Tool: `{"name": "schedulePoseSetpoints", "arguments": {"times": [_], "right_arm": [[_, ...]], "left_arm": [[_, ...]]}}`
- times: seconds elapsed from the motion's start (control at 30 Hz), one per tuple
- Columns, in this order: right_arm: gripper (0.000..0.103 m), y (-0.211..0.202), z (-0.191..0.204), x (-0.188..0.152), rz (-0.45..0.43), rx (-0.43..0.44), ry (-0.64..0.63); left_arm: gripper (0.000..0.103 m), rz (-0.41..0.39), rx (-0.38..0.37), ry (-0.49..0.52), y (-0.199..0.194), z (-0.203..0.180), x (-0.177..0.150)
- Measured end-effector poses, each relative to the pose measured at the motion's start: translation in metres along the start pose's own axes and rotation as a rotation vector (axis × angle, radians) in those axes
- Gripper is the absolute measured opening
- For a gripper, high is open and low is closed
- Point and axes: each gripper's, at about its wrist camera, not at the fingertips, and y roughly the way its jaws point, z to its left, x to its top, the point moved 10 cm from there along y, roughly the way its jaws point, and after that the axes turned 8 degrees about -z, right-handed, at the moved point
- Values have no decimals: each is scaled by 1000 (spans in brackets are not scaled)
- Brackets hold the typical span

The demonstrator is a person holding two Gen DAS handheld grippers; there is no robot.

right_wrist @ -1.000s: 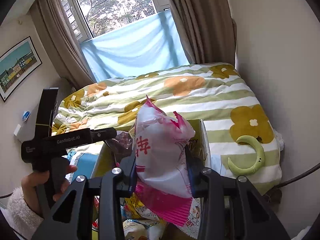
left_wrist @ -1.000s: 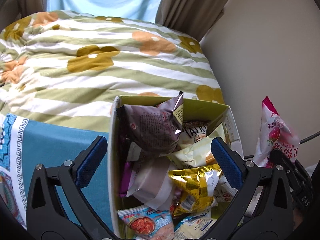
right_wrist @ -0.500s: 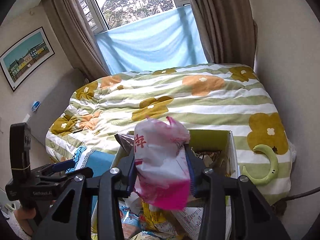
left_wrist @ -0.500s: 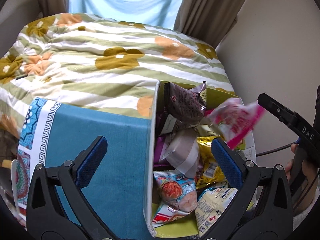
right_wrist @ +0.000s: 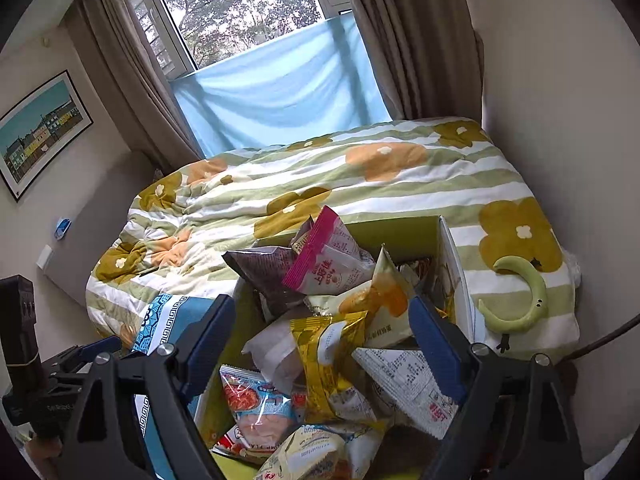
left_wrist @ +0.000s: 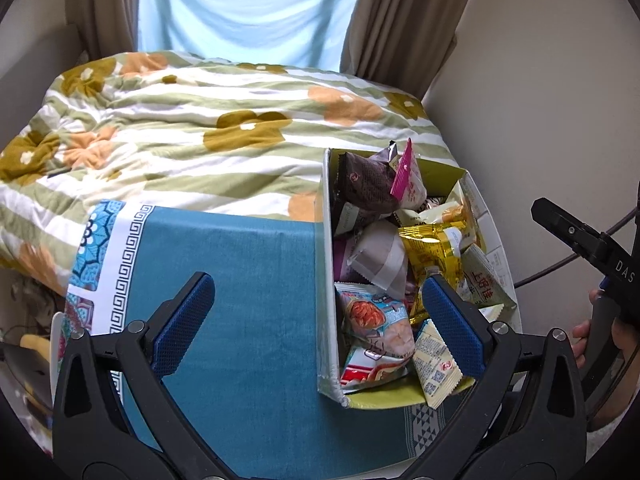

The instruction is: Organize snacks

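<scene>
A cardboard box (left_wrist: 326,240) (right_wrist: 452,264) full of snack packets stands on a teal cloth (left_wrist: 240,280) at the bed's edge. A pink-and-white packet (left_wrist: 408,184) (right_wrist: 332,260) lies loose on top of the pile at the far end, leaning on a brown packet (left_wrist: 368,188) (right_wrist: 268,268). My right gripper (right_wrist: 322,308) hovers over the box with its jaws opening and nothing gripped between them. A gold packet (right_wrist: 328,344) lies below it. My left gripper (left_wrist: 316,292) is open and empty, straddling the box's left wall above the cloth.
A green-striped floral quilt (left_wrist: 180,140) covers the bed behind the box. A green crescent-shaped thing (right_wrist: 520,300) lies on it to the right of the box. A wall (left_wrist: 540,120) stands close on the right, with a dark cable (right_wrist: 608,340) low beside it.
My right jaws have spread and the pink-and-white packet has dropped from them onto the pile in the box. My left gripper has shifted left, from over the box toward the teal cloth.
</scene>
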Motion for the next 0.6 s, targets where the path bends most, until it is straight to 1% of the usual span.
{"name": "schedulePoseSetpoints", "arguments": {"times": [0.1,0.23,0.37,0.43,0.53,0.6], "right_arm": [[86,-30,13,-1,-48,-18,-9],[86,-75,39,-11,-102,-37,-30],[86,-116,66,-30,-138,-67,-73],[85,-134,79,-43,-147,-83,-89],[86,-158,90,-61,-164,-118,-104],[103,-168,94,-72,-171,-146,-111]], "left_arm": [[103,-66,12,45,-38,4,4],[103,-169,42,102,-98,13,3],[103,-254,81,145,-156,24,-9],[103,-294,116,159,-181,31,-15],[103,-322,128,165,-210,38,-29],[103,-328,128,157,-223,43,-40]]}}
